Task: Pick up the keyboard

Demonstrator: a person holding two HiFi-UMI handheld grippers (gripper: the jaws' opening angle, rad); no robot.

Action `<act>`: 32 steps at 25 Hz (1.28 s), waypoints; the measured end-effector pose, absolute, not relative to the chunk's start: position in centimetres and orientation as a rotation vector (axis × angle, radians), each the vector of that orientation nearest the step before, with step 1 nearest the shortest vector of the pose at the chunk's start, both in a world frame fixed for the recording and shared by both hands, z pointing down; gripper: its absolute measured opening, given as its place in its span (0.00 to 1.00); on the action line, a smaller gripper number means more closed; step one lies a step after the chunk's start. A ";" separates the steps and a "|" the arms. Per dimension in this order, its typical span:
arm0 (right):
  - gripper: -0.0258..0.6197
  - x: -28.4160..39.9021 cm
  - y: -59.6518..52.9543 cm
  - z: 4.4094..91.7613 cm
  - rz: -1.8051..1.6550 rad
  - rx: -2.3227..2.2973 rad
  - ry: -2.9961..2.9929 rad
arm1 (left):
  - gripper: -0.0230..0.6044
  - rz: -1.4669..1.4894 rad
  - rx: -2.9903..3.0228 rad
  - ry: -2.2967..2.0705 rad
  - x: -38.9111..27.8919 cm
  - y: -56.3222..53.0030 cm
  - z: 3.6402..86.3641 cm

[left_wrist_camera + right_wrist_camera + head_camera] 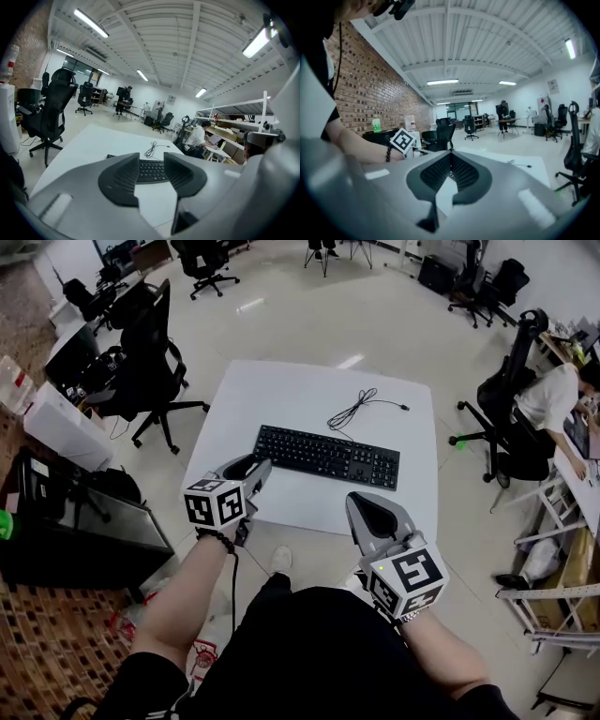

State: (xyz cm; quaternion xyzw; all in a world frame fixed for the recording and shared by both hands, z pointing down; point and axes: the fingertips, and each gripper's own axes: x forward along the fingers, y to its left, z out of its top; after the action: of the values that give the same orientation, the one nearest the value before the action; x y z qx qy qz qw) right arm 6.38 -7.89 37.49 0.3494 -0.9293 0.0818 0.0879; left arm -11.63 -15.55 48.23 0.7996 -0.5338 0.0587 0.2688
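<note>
With the keyboard (327, 456) flat by the near edge of the table (281, 390), the left gripper (249, 469), jaws apart and empty, should straddle its left end squarely; the right gripper (361, 505), jaws together, must open first.

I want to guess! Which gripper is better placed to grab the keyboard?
Probably left: the left gripper is open, with the keyboard straight ahead of its jaws. The right gripper is shut.

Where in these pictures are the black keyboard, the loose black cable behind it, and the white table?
black keyboard (328, 456): head view, middle of the key field.
loose black cable (352, 410): head view, the bunched part.
white table (281, 390): head view, bare top beyond the keyboard.
</note>
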 end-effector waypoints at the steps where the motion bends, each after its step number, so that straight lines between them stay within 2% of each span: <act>1: 0.04 5.8 -8.6 37.5 0.247 1.049 -2.761 | 0.26 0.175 2.136 -1.427 -12.6 -16.7 49.2; 6: 0.04 3.2 -12.2 38.2 0.283 1.104 -2.711 | 0.27 0.263 2.025 -1.355 -16.5 -22.0 54.9; 15: 0.04 0.4 -16.9 40.6 0.374 1.207 -2.622 | 0.31 0.418 1.859 -1.197 -19.5 -27.8 64.2; 27: 0.04 -0.9 -19.3 42.0 0.436 1.299 -2.544 | 0.31 0.463 1.806 -1.033 -18.9 -29.4 68.0; 32: 0.04 -0.8 -19.5 42.0 0.436 1.320 -2.536 | 0.28 0.425 1.769 -1.025 -19.1 -29.5 68.1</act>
State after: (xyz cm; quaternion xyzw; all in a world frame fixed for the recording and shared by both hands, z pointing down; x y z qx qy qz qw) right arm -0.77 -19.48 42.00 0.4529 -0.8700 0.1497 0.1246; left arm -19.09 -29.49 68.11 0.7323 -0.4245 0.1760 0.5026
